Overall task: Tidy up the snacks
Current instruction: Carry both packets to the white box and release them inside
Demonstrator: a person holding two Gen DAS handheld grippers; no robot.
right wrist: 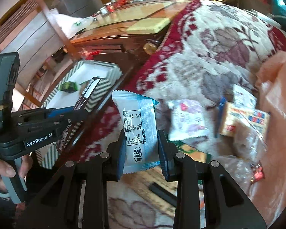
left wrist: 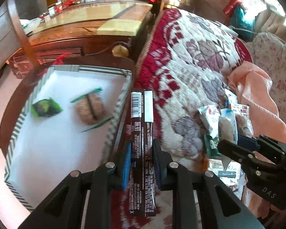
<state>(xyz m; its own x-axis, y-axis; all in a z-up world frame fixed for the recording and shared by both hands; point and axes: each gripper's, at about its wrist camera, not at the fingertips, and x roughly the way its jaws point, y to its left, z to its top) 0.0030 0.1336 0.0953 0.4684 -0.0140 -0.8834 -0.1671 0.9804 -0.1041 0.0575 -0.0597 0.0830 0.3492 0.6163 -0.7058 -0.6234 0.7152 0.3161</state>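
My left gripper (left wrist: 142, 150) is shut on a long dark brown snack box (left wrist: 142, 133) with a barcode, held above the blanket beside the striped white box (left wrist: 57, 152). That box holds a green packet (left wrist: 45, 107) and a round brown cake in a clear wrapper (left wrist: 90, 110). My right gripper (right wrist: 141, 147) is shut on a light blue and white snack packet (right wrist: 138, 127), held above the blanket. The left gripper (right wrist: 74, 114) with its brown box shows in the right wrist view, over the striped box (right wrist: 97, 91). The right gripper (left wrist: 236, 143) shows at the right of the left wrist view.
A red and cream flowered blanket (left wrist: 190, 57) covers the bed. A pile of loose snack packets (right wrist: 238, 122) lies on it next to a peach plastic bag (right wrist: 276, 105). A wooden cabinet (left wrist: 89, 32) with clutter stands behind the striped box.
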